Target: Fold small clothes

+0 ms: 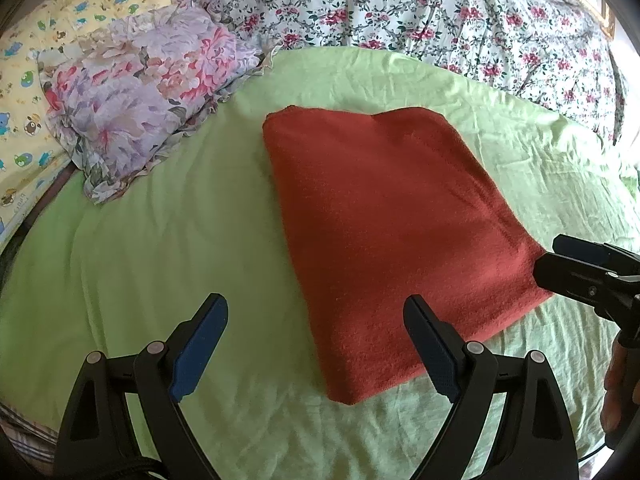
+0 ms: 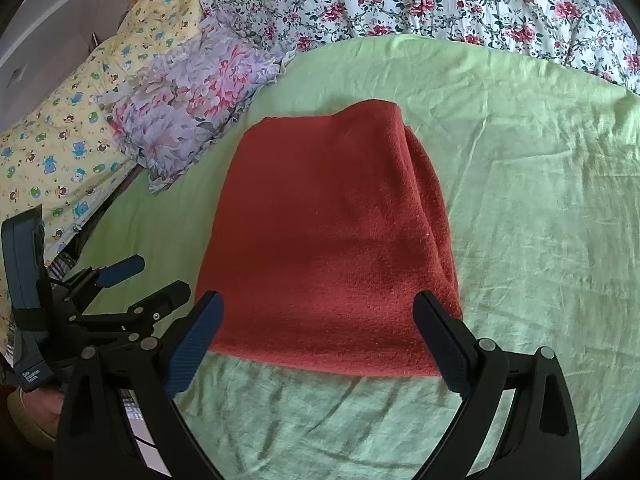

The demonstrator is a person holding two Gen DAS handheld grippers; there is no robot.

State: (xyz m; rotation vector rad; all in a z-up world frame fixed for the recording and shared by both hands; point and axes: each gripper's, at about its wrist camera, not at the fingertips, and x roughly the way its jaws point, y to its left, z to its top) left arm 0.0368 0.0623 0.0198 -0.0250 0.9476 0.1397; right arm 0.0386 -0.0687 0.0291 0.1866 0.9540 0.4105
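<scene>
Here the red cloth (image 2: 332, 248) lies folded into a thick rectangle on the light green sheet (image 2: 520, 200) of a bed, its layered edges showing along the right side in the right wrist view. Both claws hang above its near end, touching nothing. The left claw (image 1: 316, 344) stands wide open and empty, over the cloth's near left corner. The right claw (image 2: 318, 340) is likewise spread wide and empty, its fingers straddling the cloth's near edge. Beyond the cloth, a purple floral pillow (image 1: 136, 96) rests beside a yellow cartoon-print pillow (image 1: 24, 92), and a rose-patterned quilt (image 1: 440, 12) covers the far side.
</scene>
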